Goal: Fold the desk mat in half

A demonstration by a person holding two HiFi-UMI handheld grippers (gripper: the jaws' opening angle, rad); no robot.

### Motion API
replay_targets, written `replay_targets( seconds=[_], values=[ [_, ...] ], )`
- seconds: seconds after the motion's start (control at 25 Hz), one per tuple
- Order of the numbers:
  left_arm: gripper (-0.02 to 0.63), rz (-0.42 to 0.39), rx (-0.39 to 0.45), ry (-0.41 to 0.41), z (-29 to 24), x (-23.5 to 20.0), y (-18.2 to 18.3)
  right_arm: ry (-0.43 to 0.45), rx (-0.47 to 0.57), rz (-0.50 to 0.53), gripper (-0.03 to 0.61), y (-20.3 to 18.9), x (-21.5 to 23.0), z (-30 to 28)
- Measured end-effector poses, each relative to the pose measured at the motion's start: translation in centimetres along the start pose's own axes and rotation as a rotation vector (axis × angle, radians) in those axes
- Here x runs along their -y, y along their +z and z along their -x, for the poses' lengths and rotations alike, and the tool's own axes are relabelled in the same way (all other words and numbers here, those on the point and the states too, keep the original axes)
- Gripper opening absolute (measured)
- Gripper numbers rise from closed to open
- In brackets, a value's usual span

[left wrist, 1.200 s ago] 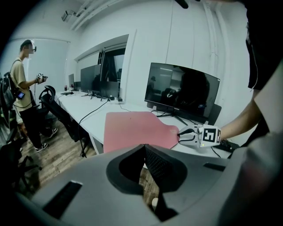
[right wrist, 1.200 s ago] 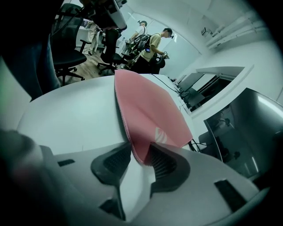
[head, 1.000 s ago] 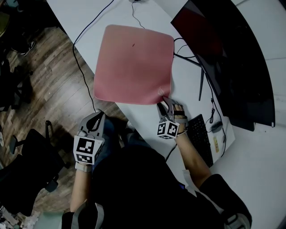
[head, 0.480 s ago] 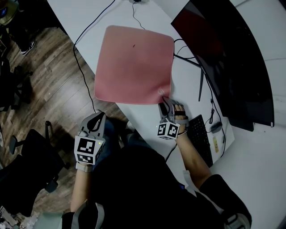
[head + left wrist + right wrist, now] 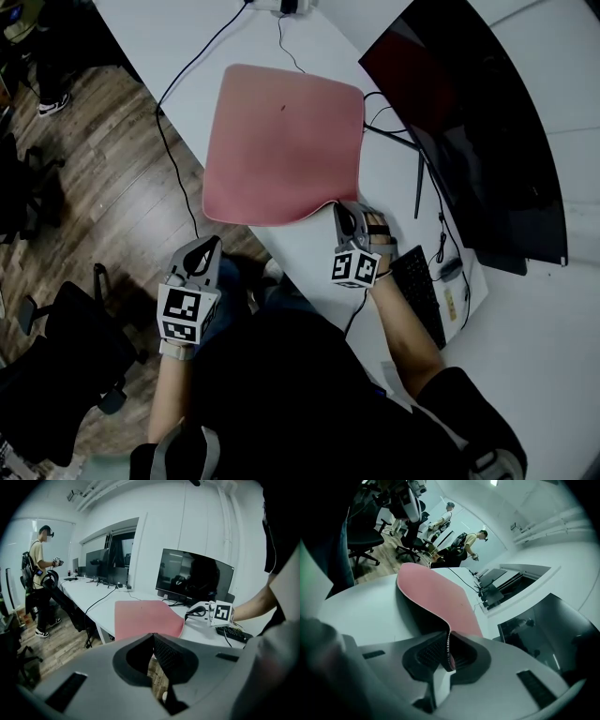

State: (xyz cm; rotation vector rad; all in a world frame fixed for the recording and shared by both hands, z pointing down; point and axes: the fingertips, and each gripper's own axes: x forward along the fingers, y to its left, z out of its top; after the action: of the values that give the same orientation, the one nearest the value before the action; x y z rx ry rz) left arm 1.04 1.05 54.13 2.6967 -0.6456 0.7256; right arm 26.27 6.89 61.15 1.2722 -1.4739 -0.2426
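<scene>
The right gripper (image 5: 449,645) pinches the nearest corner of the desk mat (image 5: 281,141). Its jaws have just been closing, and the pink edge sits clamped between the ribbed pads. From the jaws the mat's edge curves down and away to the desk (image 5: 178,47). Only this corner is raised, with shadow beneath it, while the rest lies flat ahead of the gripper. Taking a corner makes sense, since it gives a handle by which the near half can be carried over the far half.

Just to the gripper's right and a little behind lies a keyboard (image 5: 417,291). Further ahead on that side stands a dark monitor (image 5: 469,131). Both are clear of the mat.

The left gripper (image 5: 208,246) hangs well off to the left, beyond the desk's edge and over the floor, jaws pressed together on nothing. The mat's other near corner is not yet taken, and lifting by one corner alone may fold it askew.
</scene>
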Motion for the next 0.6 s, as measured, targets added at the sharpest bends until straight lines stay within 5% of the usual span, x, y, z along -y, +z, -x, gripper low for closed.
replay_targets(
  seconds=[0.6],
  values=[
    [0.009,0.003,0.009,-0.077,0.2,-7.3,1.6,-0.019,-0.086,0.027,0.035,5.7,4.2,-4.5]
  ],
)
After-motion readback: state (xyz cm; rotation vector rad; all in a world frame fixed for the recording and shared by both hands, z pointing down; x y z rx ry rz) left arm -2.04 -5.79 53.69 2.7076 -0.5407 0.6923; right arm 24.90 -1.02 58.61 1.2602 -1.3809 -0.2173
